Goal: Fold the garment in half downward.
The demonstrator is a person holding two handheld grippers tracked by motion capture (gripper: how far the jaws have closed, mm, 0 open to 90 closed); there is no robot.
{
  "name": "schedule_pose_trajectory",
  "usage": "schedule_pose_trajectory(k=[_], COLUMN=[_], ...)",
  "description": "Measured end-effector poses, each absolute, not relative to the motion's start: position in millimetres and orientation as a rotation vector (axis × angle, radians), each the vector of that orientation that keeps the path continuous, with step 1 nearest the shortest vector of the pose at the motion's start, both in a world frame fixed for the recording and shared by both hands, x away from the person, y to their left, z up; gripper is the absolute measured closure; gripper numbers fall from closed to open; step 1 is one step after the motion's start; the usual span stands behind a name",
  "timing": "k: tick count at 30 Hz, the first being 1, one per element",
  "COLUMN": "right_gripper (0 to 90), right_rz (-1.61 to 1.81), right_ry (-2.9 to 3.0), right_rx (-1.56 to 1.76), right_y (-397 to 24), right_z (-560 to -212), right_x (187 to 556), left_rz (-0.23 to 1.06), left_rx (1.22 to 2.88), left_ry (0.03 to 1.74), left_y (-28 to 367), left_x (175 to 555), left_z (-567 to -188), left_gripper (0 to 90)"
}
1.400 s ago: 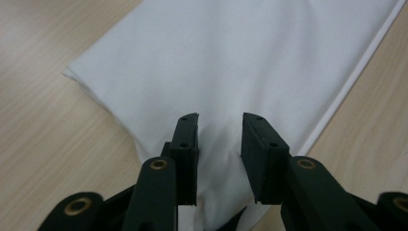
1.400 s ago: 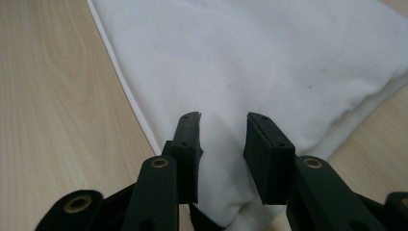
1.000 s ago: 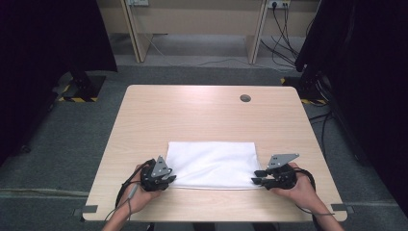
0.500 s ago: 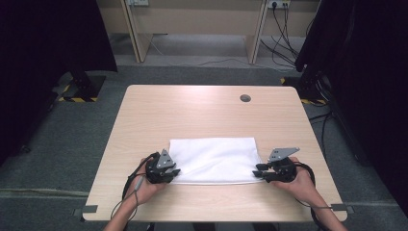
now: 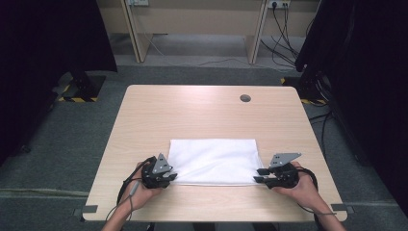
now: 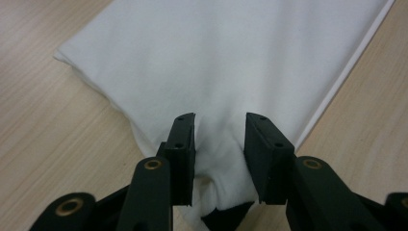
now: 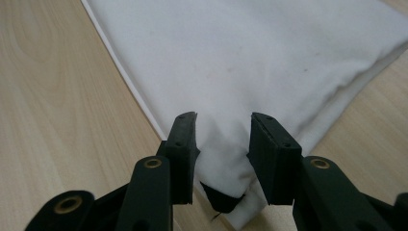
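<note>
Lying flat near the desk's front edge, the white cloth has a corner between each spread tool, left tool and right tool, both just opening.

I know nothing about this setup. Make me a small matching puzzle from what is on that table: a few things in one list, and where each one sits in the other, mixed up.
Things:
1. white cloth
2. left gripper
3. right gripper
4. round hole

Places:
A. far part of the table top, right of the middle
B. at the cloth's near left corner
C. folded flat on the near half of the table
D. at the cloth's near right corner

Pairs: 1-C, 2-B, 3-D, 4-A
</note>
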State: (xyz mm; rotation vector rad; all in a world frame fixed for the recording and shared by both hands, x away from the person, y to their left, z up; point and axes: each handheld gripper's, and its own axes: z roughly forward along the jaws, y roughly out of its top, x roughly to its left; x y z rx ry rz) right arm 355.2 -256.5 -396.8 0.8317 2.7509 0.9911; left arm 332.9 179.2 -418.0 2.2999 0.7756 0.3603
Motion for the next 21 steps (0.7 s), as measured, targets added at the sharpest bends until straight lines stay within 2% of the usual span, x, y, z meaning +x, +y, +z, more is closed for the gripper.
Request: schedule_pose_trajectory(k=[12, 18, 21], right_gripper=[65.2, 57.4, 47.9], right_rz=[0.967, 0.994, 1.020], right_ry=[2.735, 2.704, 2.674], right_rx=[0.840, 0.855, 0.894], right_y=[-262.8, -260.5, -262.7], right_z=[-403.3, -401.6, -400.7], right_x=[361.0, 359.1, 359.3], left_rz=[0.373, 0.403, 0.399], left_rx=[2.279, 2.176, 2.127], left_ry=[0.789, 0.857, 0.904], left_y=[176.6, 184.4, 188.1], left_x=[337.2, 334.7, 334.5], left_z=[-420.2, -418.5, -413.7], left_gripper=[63.4, 46.7, 38.3])
